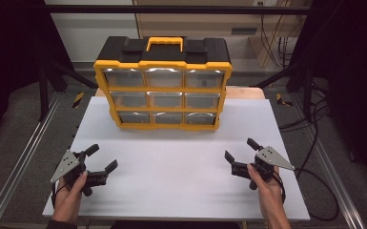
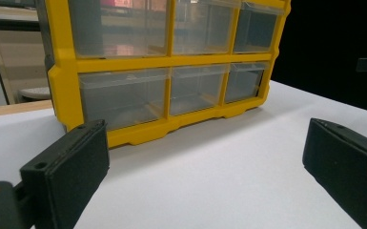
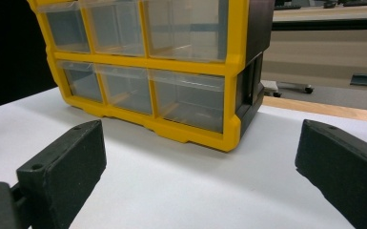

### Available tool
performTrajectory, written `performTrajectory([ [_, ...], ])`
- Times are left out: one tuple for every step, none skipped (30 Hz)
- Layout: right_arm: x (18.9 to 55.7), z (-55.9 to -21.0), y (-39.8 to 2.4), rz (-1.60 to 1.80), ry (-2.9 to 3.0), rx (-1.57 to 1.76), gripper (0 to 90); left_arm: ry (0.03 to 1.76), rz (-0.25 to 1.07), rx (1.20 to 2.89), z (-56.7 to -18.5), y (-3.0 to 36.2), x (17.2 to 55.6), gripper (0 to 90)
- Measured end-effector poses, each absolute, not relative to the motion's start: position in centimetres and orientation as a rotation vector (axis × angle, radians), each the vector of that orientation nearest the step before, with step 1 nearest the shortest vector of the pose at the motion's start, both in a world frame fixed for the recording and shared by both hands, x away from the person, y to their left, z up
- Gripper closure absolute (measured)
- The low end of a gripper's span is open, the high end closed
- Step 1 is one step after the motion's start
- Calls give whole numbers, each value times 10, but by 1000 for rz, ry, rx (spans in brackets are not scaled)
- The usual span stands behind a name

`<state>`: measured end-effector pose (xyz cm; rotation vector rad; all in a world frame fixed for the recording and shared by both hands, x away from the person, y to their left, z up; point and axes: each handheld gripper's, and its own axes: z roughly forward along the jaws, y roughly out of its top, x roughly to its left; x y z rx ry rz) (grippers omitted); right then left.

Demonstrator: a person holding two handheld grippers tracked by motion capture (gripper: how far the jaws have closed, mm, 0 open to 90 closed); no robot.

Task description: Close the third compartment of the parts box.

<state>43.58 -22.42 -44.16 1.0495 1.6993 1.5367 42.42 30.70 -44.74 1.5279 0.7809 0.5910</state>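
Note:
A yellow and black drawer cabinet (image 1: pixel 163 86) with clear drawers in three rows stands upright at the back of the white table (image 1: pixel 171 167). All its drawers look closed. My left gripper (image 1: pixel 101 158) rests near the front left of the table, open, with nothing between its jaws. My right gripper (image 1: pixel 240 149) sits at the front right, also open and empty. The left gripper view looks at the cabinet (image 2: pixel 162 71) from its left front, past my left gripper (image 2: pixel 205 167). Past my right gripper (image 3: pixel 200 167), the cabinet (image 3: pixel 157 67) is seen from its right front.
A black carry handle with a yellow grip (image 1: pixel 164 44) tops the cabinet. Metal rails (image 1: pixel 19 167) run along both sides of the table, and cables (image 1: pixel 314 143) lie on the floor to the right. Bare white surface lies between the grippers and the cabinet.

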Motion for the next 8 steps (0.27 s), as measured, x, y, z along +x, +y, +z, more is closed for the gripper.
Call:
performTrajectory([
  [436, -442, -224, 1539, 1702, 1047, 34, 781, 581, 1523, -448, 306, 424, 16],
  [435, -442, -223, 1540, 1705, 1046, 34, 780, 572, 1522, -448, 305, 425, 16],
  [435, -442, -223, 1544, 1706, 1047, 35, 774, 573, 1534, -448, 303, 425, 16],
  [434, -443, -223, 1540, 1711, 1045, 35, 768, 576, 1543, -448, 301, 424, 16],
  [434, -444, -222, 1543, 1710, 1048, 35, 761, 576, 1549, -448, 299, 424, 16],
  [434, -445, -222, 1545, 1708, 1053, 35, 759, 576, 1550, -448, 298, 424, 16],
  [434, -446, -223, 1544, 1708, 1055, 35, 755, 578, 1554, -448, 297, 424, 16],
  [433, -446, -224, 1543, 1702, 1061, 36, 754, 580, 1555, -447, 297, 423, 16],
])
